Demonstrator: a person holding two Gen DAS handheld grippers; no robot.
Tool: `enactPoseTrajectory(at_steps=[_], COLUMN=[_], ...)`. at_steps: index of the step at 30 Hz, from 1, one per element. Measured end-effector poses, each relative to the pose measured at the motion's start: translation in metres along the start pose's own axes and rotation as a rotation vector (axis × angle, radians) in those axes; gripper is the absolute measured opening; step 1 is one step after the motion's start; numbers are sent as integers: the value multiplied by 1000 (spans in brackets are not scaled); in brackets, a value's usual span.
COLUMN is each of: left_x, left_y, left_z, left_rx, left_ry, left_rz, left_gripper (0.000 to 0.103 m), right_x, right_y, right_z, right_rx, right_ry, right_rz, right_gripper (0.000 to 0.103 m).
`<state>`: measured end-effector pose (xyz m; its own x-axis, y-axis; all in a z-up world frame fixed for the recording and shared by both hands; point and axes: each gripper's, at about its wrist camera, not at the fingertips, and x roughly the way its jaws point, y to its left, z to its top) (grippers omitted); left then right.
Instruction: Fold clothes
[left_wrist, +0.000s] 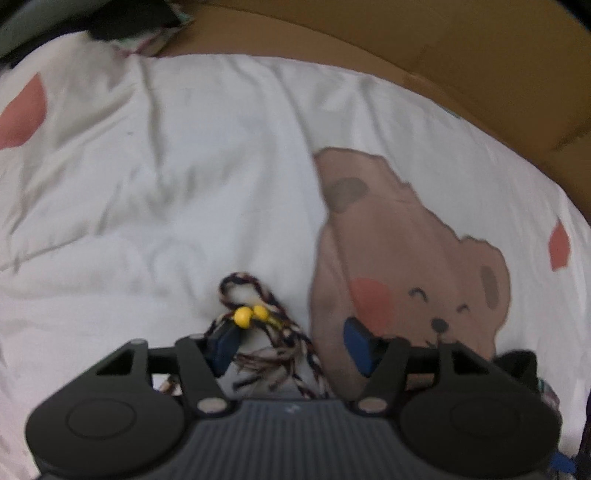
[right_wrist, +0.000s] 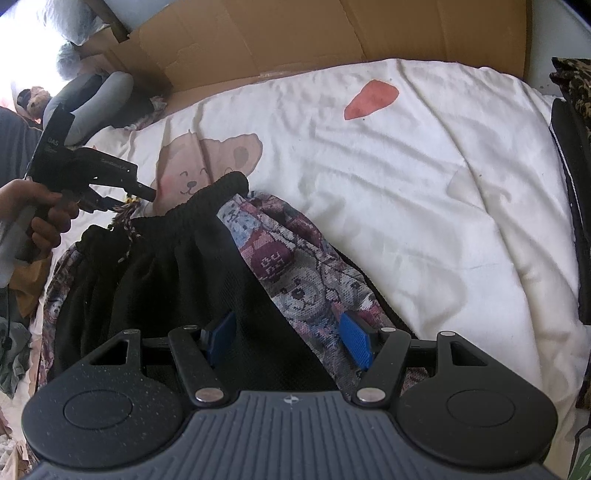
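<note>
We see the shorts (right_wrist: 192, 258) lying rumpled on the quilt (right_wrist: 406, 184), no fold evident. Left gripper (left_wrist: 291, 343) and right gripper (right_wrist: 288, 338) stand wide, empty; the drawcord (left_wrist: 258, 321) lies loose between the left one's fingers.

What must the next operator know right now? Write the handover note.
Left gripper: jaws open, at the braided drawstring, gripping nothing.
Right gripper: jaws open over the shorts, gripping nothing.
Shorts lie crumpled on the white bear-print sheet, black lining showing, waistband toward the left gripper, patterned knit side under the right.
Done: no fold visible.
Left: flatten, then fold.
</note>
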<state>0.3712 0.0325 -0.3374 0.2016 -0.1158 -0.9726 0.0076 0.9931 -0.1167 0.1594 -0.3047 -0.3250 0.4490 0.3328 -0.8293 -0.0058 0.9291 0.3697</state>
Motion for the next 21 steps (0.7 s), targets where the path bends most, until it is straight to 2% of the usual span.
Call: enactPoseTrajectory(at_steps=[2, 4, 5, 6, 7, 13, 21], left_x=[-1, -3, -4, -5, -7, -20, -71], left_y=[3, 8, 11, 13, 13, 11, 6], left_z=[0, 4, 5, 6, 5, -1, -20], left_rx=[-22, -51, -58, -58, -55, -32, -10], left_ry=[-14, -23, -31, -37, -42, -83, -161], left_rz=[12, 10, 3, -2, -12, -65, -149], left_gripper=[50, 31, 26, 14, 12, 11, 11], right_x=[1, 1, 1, 2, 2, 1, -1], right_y=[0, 0, 0, 0, 0, -2, -4], right_z=[0, -1, -1, -1, -1, -2, -3], right_rx=[0, 0, 0, 0, 0, 3, 7], right_ry=[2, 4, 5, 5, 6, 4, -1], right_rz=[0, 0, 0, 0, 0, -2, -5], right_gripper=[69, 69, 69, 69, 69, 69, 68])
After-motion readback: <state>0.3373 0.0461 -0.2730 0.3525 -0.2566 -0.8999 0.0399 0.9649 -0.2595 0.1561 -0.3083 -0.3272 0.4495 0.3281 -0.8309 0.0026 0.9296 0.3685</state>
